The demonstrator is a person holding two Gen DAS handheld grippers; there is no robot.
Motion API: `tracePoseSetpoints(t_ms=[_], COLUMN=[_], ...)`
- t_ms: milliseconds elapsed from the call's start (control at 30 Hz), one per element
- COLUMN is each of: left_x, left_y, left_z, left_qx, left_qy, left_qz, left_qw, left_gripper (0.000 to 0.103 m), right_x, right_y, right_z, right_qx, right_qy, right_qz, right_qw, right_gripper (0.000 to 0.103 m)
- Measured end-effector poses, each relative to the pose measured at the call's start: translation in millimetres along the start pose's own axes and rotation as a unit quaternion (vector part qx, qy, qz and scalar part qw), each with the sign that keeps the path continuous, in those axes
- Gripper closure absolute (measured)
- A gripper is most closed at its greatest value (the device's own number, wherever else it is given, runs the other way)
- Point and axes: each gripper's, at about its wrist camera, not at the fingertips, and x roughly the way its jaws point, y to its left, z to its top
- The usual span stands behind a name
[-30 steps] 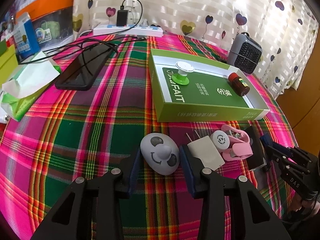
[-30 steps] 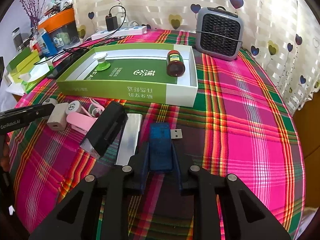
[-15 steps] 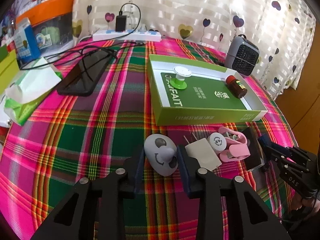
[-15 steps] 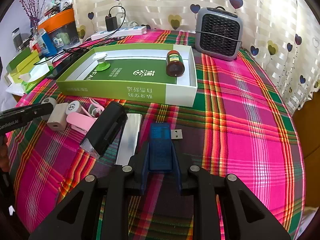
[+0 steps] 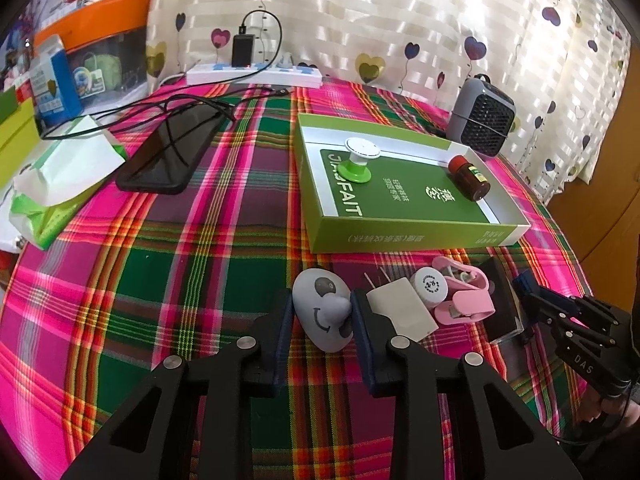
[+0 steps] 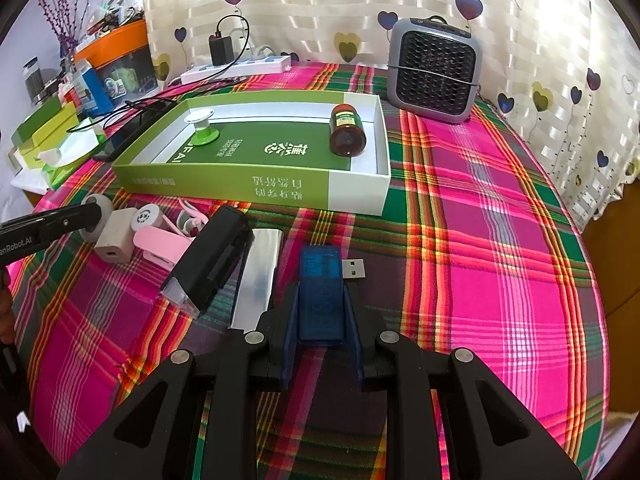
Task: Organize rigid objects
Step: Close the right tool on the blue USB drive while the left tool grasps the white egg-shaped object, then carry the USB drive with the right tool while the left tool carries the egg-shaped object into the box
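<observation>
While its two blue pads press either flank of a grey egg-shaped toy (image 5: 325, 314) with a smiling face, the left hand-held gripper (image 5: 322, 320) sits low over the plaid-covered table (image 5: 168, 280). At the toy's 3 o'clock, just beside the right pad, lies a white charger plug (image 5: 402, 314), then a white round cap (image 5: 430, 286) touching a pink clip-like gadget (image 5: 466, 300). At 12 o'clock stands an open green box (image 5: 412, 234), holding a green-and-white suction knob (image 5: 358, 160) at its left end and a brown bottle (image 5: 468, 178) (lying on its side) at its right end. A black phone (image 5: 168, 156) lies at 10 o'clock, a white power strip (image 5: 254, 74) beyond it against the heart-print curtain (image 5: 400, 20).

Across the table, the right hand-held gripper (image 6: 322, 318) is clamped on a translucent blue USB device (image 6: 322, 296), its metal plug pointing to 3 o'clock. Just beside its left finger lies a silver bar (image 6: 258, 278), and over that bar's left edge rests a black stapler-like object (image 6: 208, 262). The green box stands at 12 o'clock here too, with a grey fan heater (image 6: 434, 70) at 1 o'clock, well apart from the box's near wall. Whether either held item is lifted off the cloth cannot be told.
</observation>
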Motion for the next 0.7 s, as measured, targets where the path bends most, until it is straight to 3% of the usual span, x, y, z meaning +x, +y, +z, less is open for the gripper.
tracePoseSetpoints(t_ms=[700], left_x=[-26.5], left_y=[-4.4], left_z=[7.6], left_qx=[0.007], left_qy=[-0.032], left_qz=[-0.002], left_qw=[0.9994], left_gripper=[0.076], right_x=[-17.8], right_y=[0.7], right_z=[4.6], right_qx=[0.007], right_qy=[-0.029], right_qz=[0.001], right_qw=[1.000], right_gripper=[0.080])
